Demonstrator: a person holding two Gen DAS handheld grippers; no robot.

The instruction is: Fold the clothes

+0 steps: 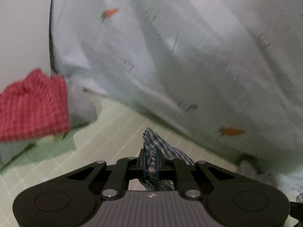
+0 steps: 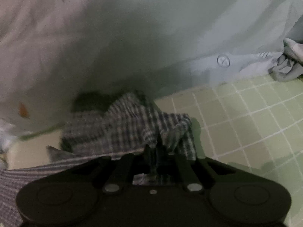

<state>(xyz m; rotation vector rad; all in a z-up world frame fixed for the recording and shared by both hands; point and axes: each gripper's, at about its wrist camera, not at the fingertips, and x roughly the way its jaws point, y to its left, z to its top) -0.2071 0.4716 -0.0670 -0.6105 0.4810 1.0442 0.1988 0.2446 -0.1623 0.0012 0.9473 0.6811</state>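
A plaid garment [image 2: 121, 124], checked in blue, grey and white, is the thing being folded. It is pinched at two places at once. The left gripper [image 1: 151, 162] has its jaws pressed together on a bunched edge of the cloth, which pokes up beyond the tips and hangs behind them. The right gripper [image 2: 157, 158] also has its jaws closed on a fold of the same fabric, with the rest spreading left and away in loose ridges onto a green gridded mat [image 2: 246, 124].

Both views are blurred. The cloth looks lifted and slack rather than laid flat, so this seems to be the spreading step, before any fold is made. The next move likely calls for drawing the two held points apart until the edge is taut, then lowering the garment flat onto open mat.

Beyond it rises a pale sheet [image 1: 170, 56] printed with small orange shapes. A red checked cloth [image 1: 32, 104] lies far left, and a crumpled grey garment [image 2: 287, 66] far right.
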